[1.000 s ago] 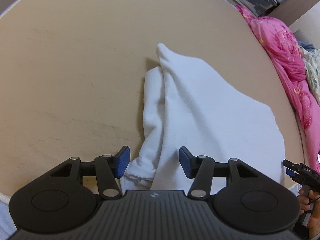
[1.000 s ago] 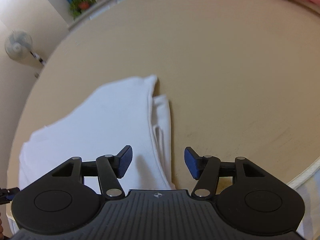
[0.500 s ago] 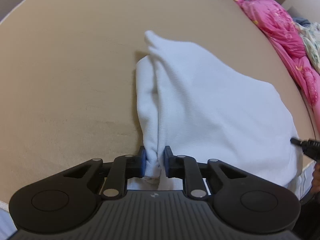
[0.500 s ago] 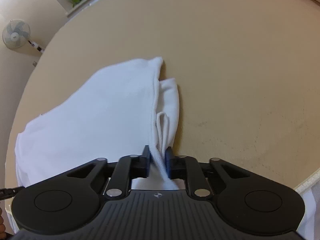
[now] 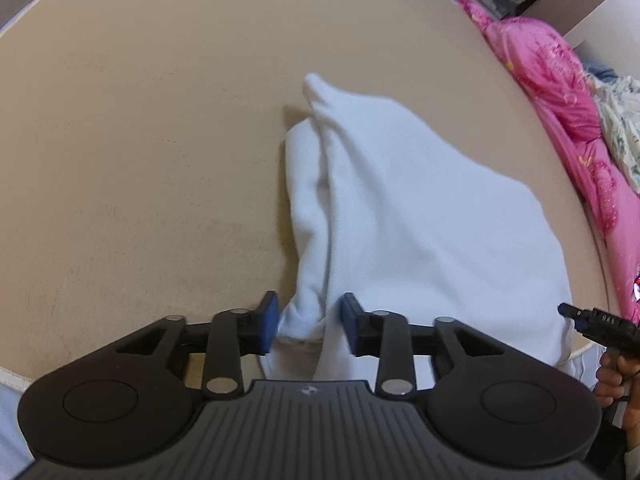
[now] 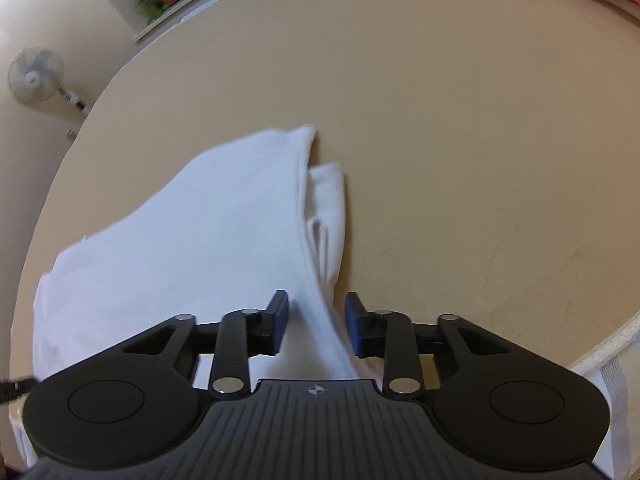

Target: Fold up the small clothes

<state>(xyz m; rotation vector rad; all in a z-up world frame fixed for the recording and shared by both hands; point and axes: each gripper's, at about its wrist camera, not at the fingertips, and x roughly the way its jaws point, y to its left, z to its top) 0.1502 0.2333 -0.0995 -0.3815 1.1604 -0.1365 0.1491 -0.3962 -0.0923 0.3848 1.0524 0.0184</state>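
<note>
While the white garment (image 5: 420, 220) lies on the tan bed (image 5: 140, 140), the left gripper (image 5: 308, 322) and right gripper (image 6: 316, 320) have just been opening, its bunched edges seemingly unpinched between them.

A small white garment (image 5: 420, 220) lies partly folded on the tan surface (image 5: 140, 140), one side doubled over into a long ridge, its near hem bunched.

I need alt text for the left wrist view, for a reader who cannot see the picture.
The left tongs, black with blue pads, have just been opening, and their pads stand apart around a bunched edge of a white, soft, partly folded garment. The garment lies on a beige bed surface, with a pink quilt at the far right.
</note>
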